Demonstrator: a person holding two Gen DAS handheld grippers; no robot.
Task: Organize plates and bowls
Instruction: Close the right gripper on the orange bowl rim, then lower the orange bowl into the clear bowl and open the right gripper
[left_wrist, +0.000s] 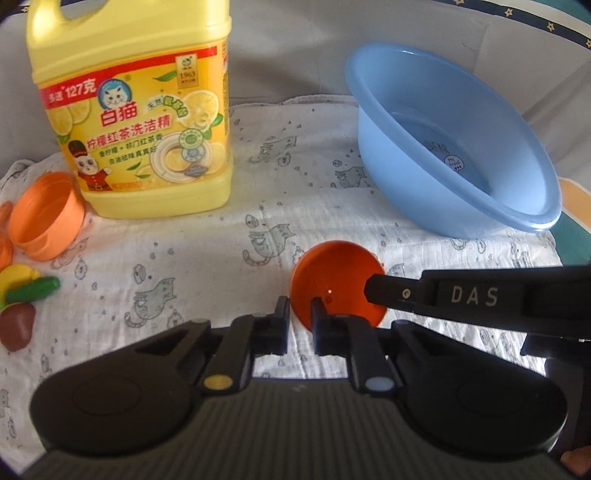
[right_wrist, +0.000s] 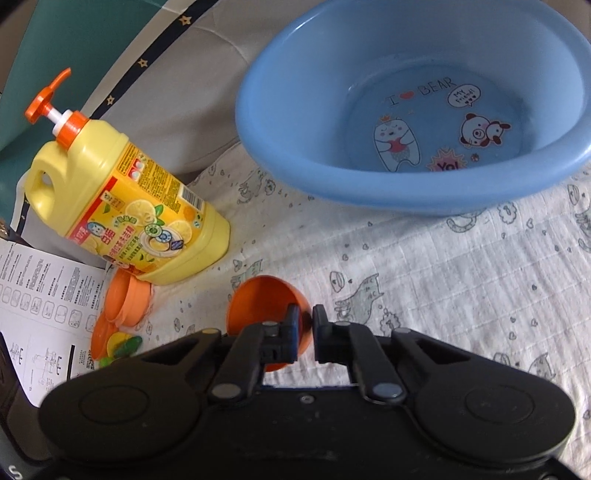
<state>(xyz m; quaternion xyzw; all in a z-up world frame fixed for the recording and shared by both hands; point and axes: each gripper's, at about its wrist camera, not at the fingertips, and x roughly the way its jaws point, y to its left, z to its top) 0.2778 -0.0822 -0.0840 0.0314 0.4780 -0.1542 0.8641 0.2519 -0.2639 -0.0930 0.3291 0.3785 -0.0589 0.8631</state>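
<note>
both grippers clamp the small orange bowl (left_wrist: 334, 280) on the cat-print cloth (left_wrist: 207, 258): left gripper (left_wrist: 300, 314) on its near rim, right gripper (right_wrist: 306, 321) opposite. grasp step; next, probably a level lift toward the blue basin (right_wrist: 406, 184).

Small bowl (left_wrist: 332, 280) on cloth (left_wrist: 221, 236); bottle (left_wrist: 136, 110) behind-left, basin (left_wrist: 454, 147) behind-right — perhaps tilted

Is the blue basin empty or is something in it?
Empty: the blue basin shows only its printed cartoon bottom; nothing lies inside.
</note>
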